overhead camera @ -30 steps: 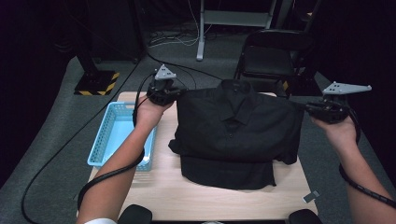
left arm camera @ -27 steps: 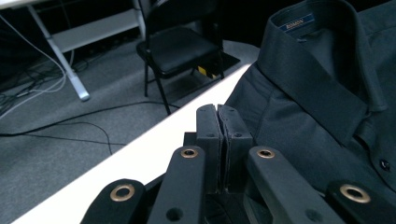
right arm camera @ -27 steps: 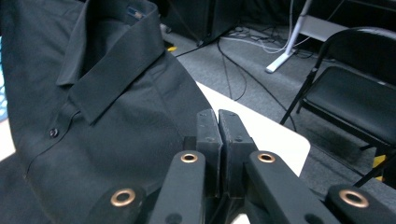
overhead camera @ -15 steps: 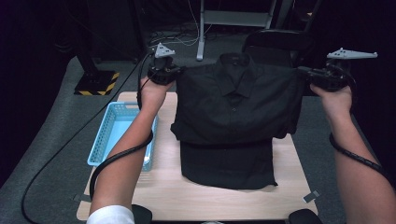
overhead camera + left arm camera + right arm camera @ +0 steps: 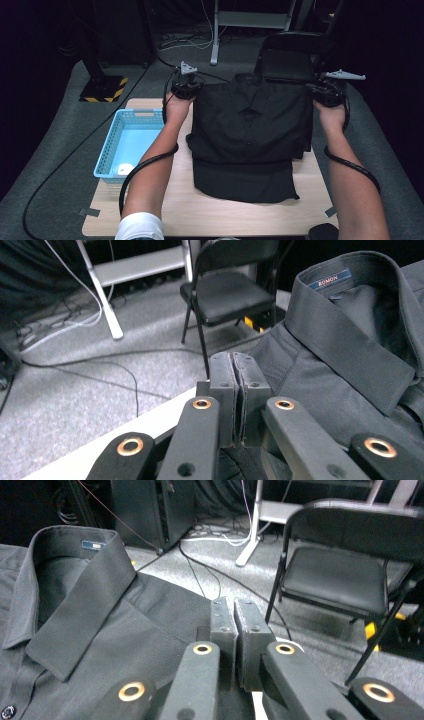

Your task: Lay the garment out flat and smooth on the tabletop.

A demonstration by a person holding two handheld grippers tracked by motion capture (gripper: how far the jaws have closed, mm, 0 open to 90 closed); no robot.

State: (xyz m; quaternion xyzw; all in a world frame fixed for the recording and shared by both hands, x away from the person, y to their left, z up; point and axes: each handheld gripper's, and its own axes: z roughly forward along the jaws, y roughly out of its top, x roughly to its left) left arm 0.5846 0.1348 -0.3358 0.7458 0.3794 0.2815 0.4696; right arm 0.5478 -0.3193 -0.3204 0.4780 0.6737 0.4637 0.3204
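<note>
Looking down from the high view, I've got the wooden table filling the middle, grey carpet around it. Biggest thing on it is the black shirt, spread front-up, collar toward the far edge, lower part folded and lying near the person's side. A black folding chair stands just beyond the table's far edge, behind the collar. To the left of the shirt sits a light blue basket, with something small and white in its near corner.

Now the hands. I see the left gripper at the shirt's far left corner, at the shoulder, and the right gripper at the far right shoulder, both forearms stretched out across the table on either side of the shirt.

In the left gripper view, the pads are pressed together, with dark cloth bunched below them, so I read that as a pinch on the shirt's shoulder. The collar with its blue label lies just beside, to the right. In the right gripper view, the jaws are likewise together over the black fabric, with the collar off to the left; whether cloth is truly caught between them I can't quite tell.
</note>
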